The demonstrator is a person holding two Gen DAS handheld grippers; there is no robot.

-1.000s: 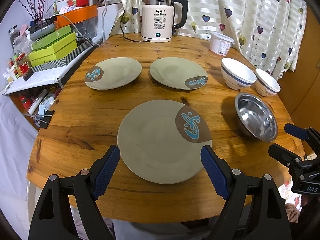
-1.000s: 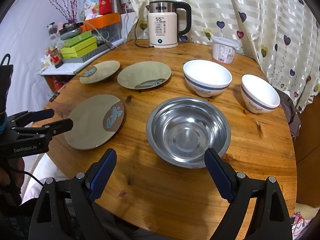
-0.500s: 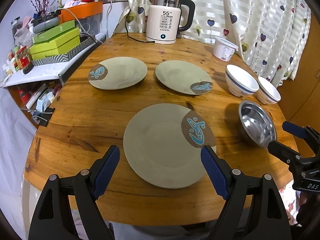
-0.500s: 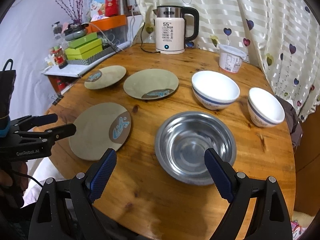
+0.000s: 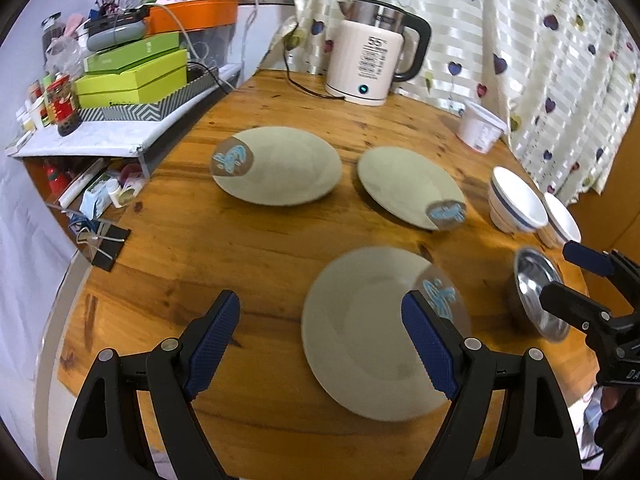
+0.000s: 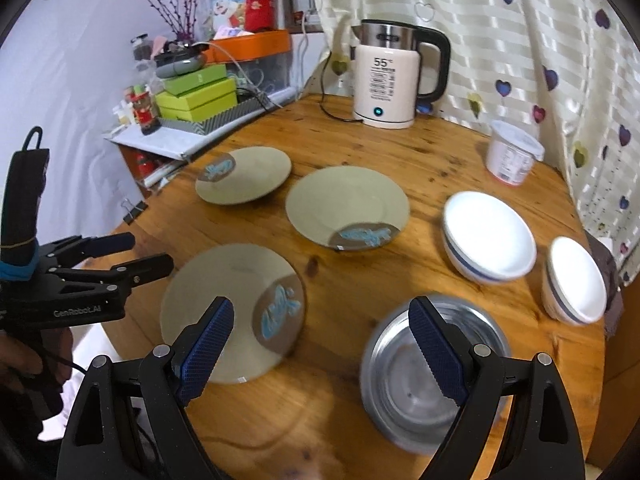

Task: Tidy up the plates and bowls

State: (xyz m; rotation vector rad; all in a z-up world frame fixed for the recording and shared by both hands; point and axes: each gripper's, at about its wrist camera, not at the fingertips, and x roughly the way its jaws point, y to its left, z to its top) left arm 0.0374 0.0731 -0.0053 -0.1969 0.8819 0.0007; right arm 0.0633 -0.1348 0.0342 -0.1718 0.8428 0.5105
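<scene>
Both the left gripper [image 5: 320, 332] and the right gripper [image 6: 320, 336] are held spread apart, empty, above the near table [image 5: 248, 248] edge. Beyond them the nearest plate [image 5: 368, 332] is seen, the steel bowl [image 6: 424, 376] just right of it. Two more plates [image 6: 344, 204] and two white bowls [image 6: 488, 236] are set farther back, before the kettle [image 6: 392, 76].

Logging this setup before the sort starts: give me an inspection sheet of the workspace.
Surface: round wooden table, bare between items.
Job's things: three grey-green plates with blue motif; steel bowl; two white blue-banded bowls. None stacked.
Clutter: white electric kettle, white lidded tub.
Grippers: left gripper, right gripper, both open, empty.
Cables: black kettle cord.
Surroundings: heart-print curtain, green boxes on side shelf.
</scene>
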